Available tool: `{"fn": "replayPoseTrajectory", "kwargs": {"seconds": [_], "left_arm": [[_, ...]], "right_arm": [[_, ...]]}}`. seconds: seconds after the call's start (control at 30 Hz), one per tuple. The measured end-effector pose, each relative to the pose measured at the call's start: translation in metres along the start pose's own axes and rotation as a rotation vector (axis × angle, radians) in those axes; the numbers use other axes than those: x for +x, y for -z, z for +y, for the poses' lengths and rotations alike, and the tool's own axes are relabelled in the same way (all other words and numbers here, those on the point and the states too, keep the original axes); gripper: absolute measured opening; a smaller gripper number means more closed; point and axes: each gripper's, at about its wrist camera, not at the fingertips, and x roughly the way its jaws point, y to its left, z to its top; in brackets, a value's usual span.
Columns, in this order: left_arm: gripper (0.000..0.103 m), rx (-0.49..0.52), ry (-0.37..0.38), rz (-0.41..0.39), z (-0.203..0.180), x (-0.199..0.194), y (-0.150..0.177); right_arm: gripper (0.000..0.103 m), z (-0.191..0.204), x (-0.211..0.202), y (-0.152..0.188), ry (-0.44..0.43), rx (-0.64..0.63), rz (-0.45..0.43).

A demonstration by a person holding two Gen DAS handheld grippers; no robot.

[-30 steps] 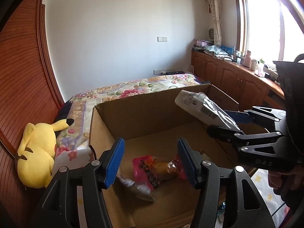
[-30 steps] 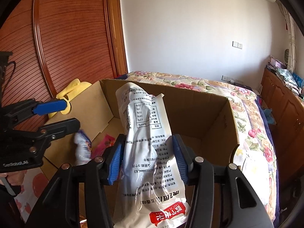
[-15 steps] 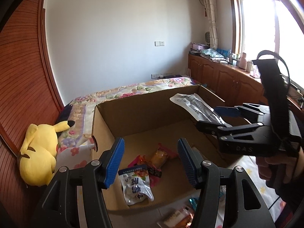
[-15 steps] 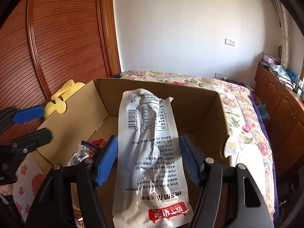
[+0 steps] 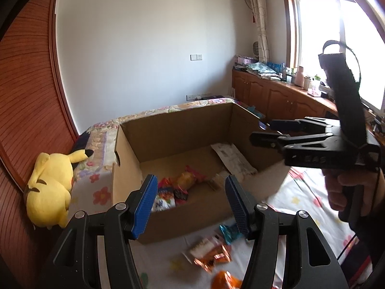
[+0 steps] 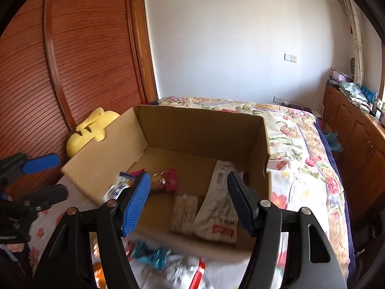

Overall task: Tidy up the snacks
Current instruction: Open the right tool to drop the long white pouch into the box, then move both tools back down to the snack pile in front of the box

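White snack pouch [image 6: 217,207] with a red label patch, its writing too blurred to read, lying flat in the cardboard box [image 6: 197,122] at 5 o'clock, right gripper [image 6: 189,203] jaws just opened, spread and empty above it, left gripper [image 5: 190,204] jaws spread, empty, "DAS" embossed on the right gripper's body, loose snack packets [image 5: 211,252] on the floral bedsheet [image 5: 303,192] at 6 o'clock.

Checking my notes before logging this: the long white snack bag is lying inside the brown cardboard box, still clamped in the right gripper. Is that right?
Not quite. The long white snack bag does lie inside the brown cardboard box, but the right gripper is open and empty, its jaws having just been opening. The right wrist view shows the bag lying free on the box floor.
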Motion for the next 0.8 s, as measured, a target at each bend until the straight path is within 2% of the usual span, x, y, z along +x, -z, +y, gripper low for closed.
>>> {"fn": "replayPoseTrajectory", "kwargs": {"seconds": [0.23, 0.37, 0.57, 0.8], "left_arm": [[0.061, -0.011, 0.026, 0.03, -0.01, -0.009, 0.029], [0.061, -0.034, 0.041, 0.062, -0.014, -0.008, 0.045], [0.061, -0.062, 0.042, 0.134, -0.016, 0.007, 0.071], [0.061, -0.134, 0.051, 0.196, -0.01, 0.01, 0.092]], "right_arm": [[0.067, 0.006, -0.044, 0.04, -0.01, -0.007, -0.01], [0.067, 0.004, -0.055, 0.064, -0.007, 0.003, 0.008], [0.067, -0.001, -0.048, 0.102, 0.001, 0.014, 0.067], [0.067, -0.008, -0.023, 0.138, 0.025, 0.016, 0.134]]}}
